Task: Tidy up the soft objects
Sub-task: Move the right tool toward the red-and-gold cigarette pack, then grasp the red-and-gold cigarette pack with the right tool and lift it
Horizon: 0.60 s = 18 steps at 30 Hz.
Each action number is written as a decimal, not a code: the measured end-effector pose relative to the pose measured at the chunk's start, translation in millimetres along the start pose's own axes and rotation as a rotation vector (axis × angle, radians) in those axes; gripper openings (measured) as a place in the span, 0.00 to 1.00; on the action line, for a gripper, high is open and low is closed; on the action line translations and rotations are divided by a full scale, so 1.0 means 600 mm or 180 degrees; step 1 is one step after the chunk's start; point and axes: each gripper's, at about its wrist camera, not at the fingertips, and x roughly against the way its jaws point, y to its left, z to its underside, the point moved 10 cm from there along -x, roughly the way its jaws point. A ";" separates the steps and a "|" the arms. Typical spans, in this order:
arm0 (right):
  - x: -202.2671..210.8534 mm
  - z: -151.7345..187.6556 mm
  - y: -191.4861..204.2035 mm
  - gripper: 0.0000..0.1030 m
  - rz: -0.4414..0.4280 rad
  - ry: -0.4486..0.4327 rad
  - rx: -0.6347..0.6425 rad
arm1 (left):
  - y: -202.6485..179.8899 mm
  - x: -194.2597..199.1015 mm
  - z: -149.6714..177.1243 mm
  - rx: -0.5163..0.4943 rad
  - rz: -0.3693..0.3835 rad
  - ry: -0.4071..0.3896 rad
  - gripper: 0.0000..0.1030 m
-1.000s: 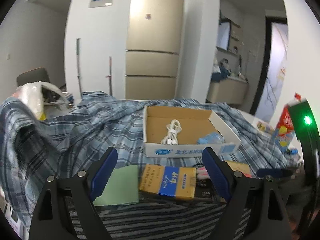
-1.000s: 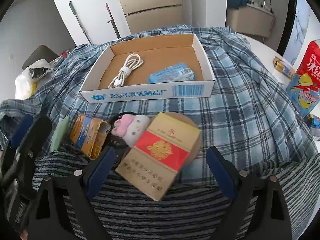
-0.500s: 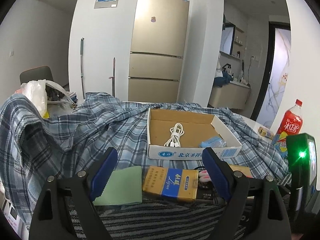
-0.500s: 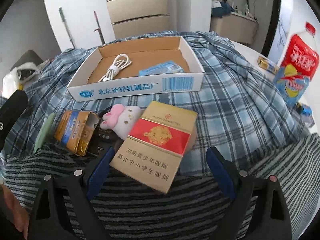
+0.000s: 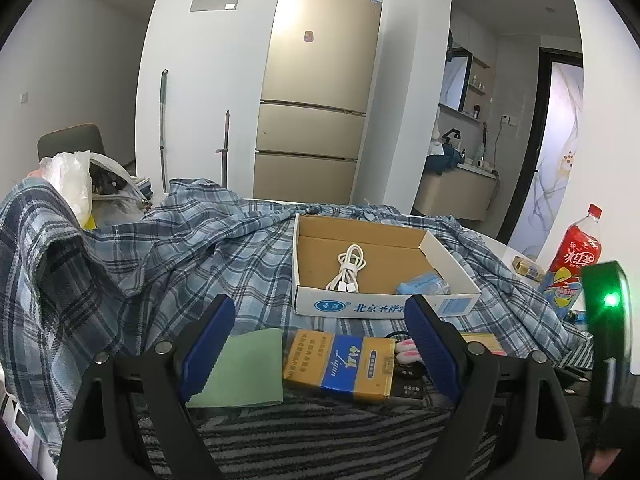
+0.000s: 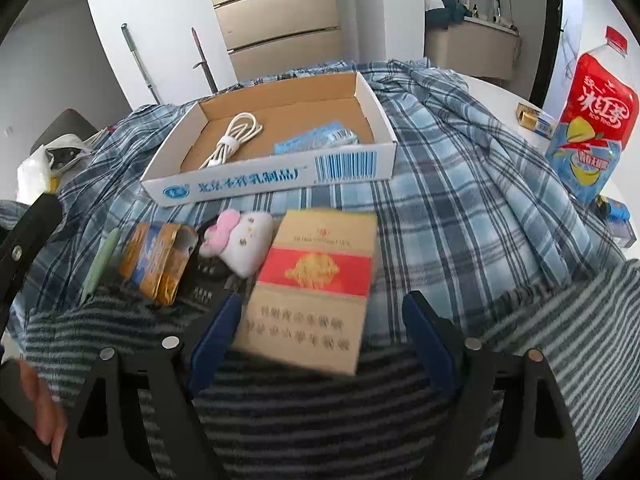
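Since a second ago my right gripper (image 6: 320,328) has dropped closer over the red pack (image 6: 316,284), and its jaws have just been closing, though they are spread either side of the pack's near end without pressing it.

From the right wrist, the pack lies on the striped cloth (image 6: 320,420) at 6 o'clock. The plush (image 6: 244,244) sits just beside it at 10 o'clock, touching the gold pack (image 6: 158,260). The box (image 6: 280,180) stands on the plaid cloth (image 6: 460,200) at 12 o'clock, holding a cable (image 6: 236,136) and a blue packet (image 6: 316,140). A bottle (image 6: 592,120) stands at 2 o'clock.

From the left wrist, my left gripper (image 5: 320,340) hovers with jaws wide apart and nothing between them. Beyond them lie a green sheet (image 5: 244,368) at 7 o'clock and the gold pack (image 5: 340,364) at centre. Only the plush's pink ears (image 5: 408,350) show, at 4 o'clock of the gold pack.
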 end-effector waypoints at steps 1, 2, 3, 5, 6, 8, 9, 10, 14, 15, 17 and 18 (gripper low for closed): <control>-0.005 -0.004 0.001 0.80 0.0002 0.0008 -0.0013 | 0.000 0.000 0.001 0.0001 0.0006 0.0005 0.86; -0.009 -0.006 0.004 0.79 0.0000 0.0023 -0.0019 | 0.000 0.000 0.001 0.0005 0.0011 0.0008 0.86; -0.014 -0.008 0.007 0.70 -0.0008 0.0041 -0.0008 | 0.000 0.000 0.001 0.0013 0.0020 0.0011 0.86; -0.021 -0.007 0.012 0.61 -0.0021 0.0108 0.0048 | 0.001 -0.001 0.002 0.0038 0.0073 0.0018 0.86; -0.019 -0.007 0.012 0.60 -0.0027 0.0092 0.0047 | 0.001 -0.002 0.003 0.0052 0.0086 0.0028 0.86; -0.012 -0.003 0.015 0.57 -0.0105 0.0120 0.0037 | 0.002 -0.002 0.003 0.0054 0.0094 0.0037 0.86; -0.007 -0.001 0.016 0.56 -0.0158 0.0136 0.0035 | 0.000 -0.001 0.003 0.0051 0.0105 0.0028 0.86; 0.000 -0.001 0.017 0.56 -0.0198 0.0128 0.0046 | -0.001 0.001 0.001 0.0045 0.0115 0.0007 0.86; 0.029 0.007 0.035 0.55 -0.0326 0.0161 0.0289 | -0.004 0.007 -0.001 0.0042 0.0137 -0.0040 0.86; 0.032 0.016 0.043 0.55 -0.0410 0.0260 0.0382 | -0.004 0.008 -0.001 0.0044 0.0142 -0.0039 0.86; 0.036 0.031 0.051 0.55 -0.0489 0.0382 0.0504 | -0.005 0.008 -0.001 0.0041 0.0149 -0.0037 0.86; 0.037 0.036 0.050 0.55 -0.0456 0.0394 0.0569 | -0.006 0.008 -0.001 0.0033 0.0149 -0.0038 0.86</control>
